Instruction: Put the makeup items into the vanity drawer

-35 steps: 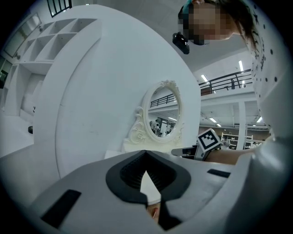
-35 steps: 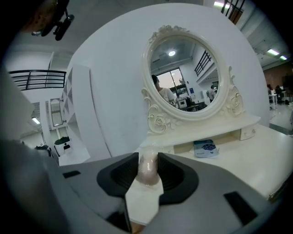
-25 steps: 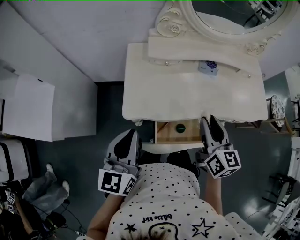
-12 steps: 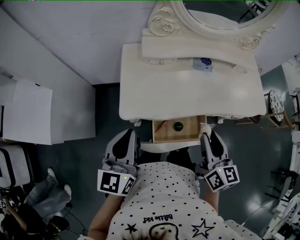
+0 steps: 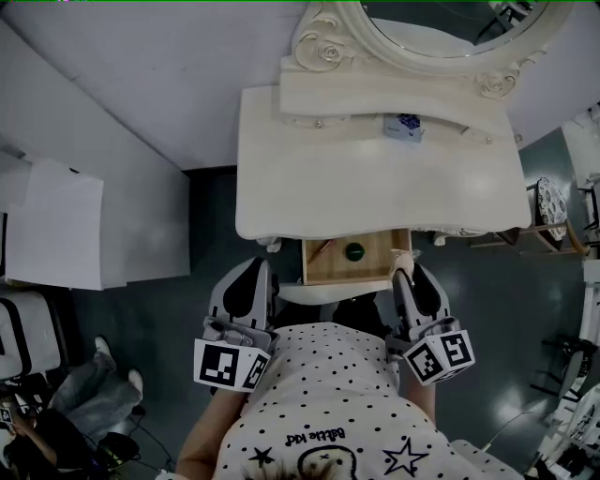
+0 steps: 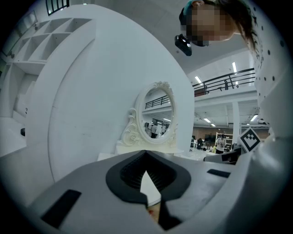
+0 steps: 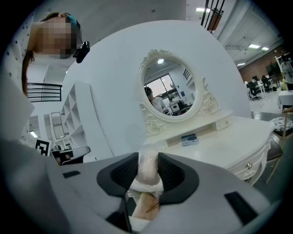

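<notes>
The white vanity (image 5: 309,187) has its wooden drawer (image 5: 328,272) pulled out under the front edge. Inside lie a round dark green item (image 5: 354,250) and a thin pencil-like stick (image 5: 319,250). My right gripper (image 5: 403,265) is at the drawer's right front corner, shut on a pale, translucent tube (image 5: 401,255). In the right gripper view the tube (image 7: 146,176) stands upright between the black pads of that gripper (image 7: 148,157). My left gripper (image 5: 251,270) hangs left of the drawer, below the tabletop, and in its own view it (image 6: 145,160) is shut and empty.
A small blue-printed box (image 5: 405,127) lies on the vanity's raised shelf under the oval mirror (image 5: 441,28); it also shows in the right gripper view (image 7: 189,139). A white panel (image 5: 56,225) stands at the left. A side stand (image 5: 553,216) is at the right. The person's polka-dot shirt fills the foreground.
My right gripper has drawn back and shifted left with the tube, from beside the drawer to its right front corner. The left gripper has hardly moved.
</notes>
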`<state>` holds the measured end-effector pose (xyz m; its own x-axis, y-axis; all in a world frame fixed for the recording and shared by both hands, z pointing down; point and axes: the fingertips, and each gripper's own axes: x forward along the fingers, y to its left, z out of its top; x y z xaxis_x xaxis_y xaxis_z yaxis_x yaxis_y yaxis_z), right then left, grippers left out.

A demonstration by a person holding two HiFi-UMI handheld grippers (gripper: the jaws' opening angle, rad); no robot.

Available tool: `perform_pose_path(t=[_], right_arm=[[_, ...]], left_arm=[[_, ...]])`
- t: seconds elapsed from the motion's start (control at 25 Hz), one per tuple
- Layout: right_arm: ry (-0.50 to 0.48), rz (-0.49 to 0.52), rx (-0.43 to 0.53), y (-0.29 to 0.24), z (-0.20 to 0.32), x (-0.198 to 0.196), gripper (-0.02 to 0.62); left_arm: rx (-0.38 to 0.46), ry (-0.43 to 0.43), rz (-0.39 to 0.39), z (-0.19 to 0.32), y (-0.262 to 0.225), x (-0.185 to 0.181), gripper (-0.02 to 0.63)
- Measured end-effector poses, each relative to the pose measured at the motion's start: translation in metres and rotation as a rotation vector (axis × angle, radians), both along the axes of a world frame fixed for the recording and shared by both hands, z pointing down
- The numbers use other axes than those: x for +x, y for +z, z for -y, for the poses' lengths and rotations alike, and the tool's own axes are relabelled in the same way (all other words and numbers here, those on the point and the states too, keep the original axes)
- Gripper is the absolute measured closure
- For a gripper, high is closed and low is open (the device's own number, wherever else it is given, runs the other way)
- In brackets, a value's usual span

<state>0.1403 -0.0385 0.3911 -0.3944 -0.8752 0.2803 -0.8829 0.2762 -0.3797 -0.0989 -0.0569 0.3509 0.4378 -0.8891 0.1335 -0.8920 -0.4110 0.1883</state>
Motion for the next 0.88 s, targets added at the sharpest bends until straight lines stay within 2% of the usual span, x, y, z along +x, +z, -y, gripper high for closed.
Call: perform_pose_path(t=[0.4, 0.48, 0.68, 0.88], right_arm=[[-0.025, -0.027, 0.009, -0.0017, -0.0006, -0.0053, 0.456], [-0.030, -0.073, 0.013, -0.0012, -0.0006, -0.0055, 0.456], [-0.058, -0.284, 0.026, 0.0017, 0.0011, -0.0043, 0.457], [-0.083, -0.312, 0.040, -0.0035, 0.0004, -0.0082, 0.456]], left_arm=[[0.003, -0.013, 0.000, -0.0030, -0.0004, -0.0024, 0.611], [0.006, -0.011, 0.002, -0.0034, -0.0008, -0.0019, 0.611], [0.009, 0.006, 0.010, -0.0040, -0.0018, 0.0025, 0.611], [0.004, 0.002, 0.005, -0.0066, -0.0019, 0.0004, 0.611]])
